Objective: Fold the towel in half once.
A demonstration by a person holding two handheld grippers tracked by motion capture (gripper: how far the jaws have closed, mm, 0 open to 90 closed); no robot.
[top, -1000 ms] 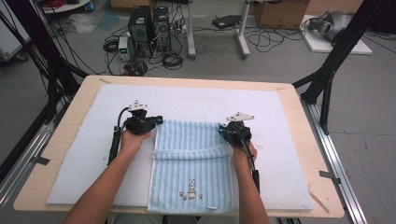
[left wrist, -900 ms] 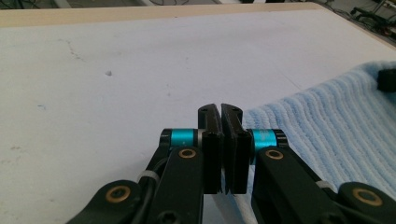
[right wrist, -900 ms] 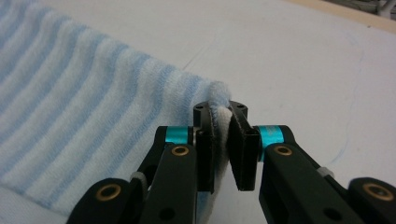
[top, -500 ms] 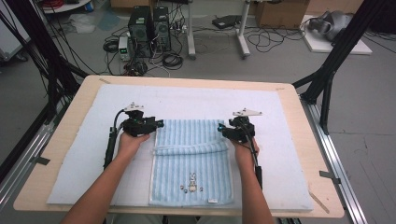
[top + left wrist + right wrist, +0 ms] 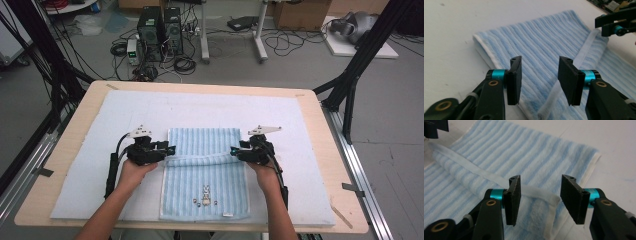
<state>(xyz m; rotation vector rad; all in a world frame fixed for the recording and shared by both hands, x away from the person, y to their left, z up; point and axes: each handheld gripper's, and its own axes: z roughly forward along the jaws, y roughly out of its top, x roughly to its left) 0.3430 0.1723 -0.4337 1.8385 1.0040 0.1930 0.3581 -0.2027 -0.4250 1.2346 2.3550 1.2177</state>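
left hand-held gripper | right hand-held gripper | level, facing inward, jaws parted | towel edges

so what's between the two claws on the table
The folded towel: in the high view its white hem runs from the left claw across to the right claw, with nothing else on that stretch.

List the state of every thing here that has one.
Striped towel: lying flat, far part folded over toward the person, white hem across its middle.
Left gripper: open, jaws just parted, towel edge below.
Right gripper: open, jaws just parted, hem corner between them, unpressed.
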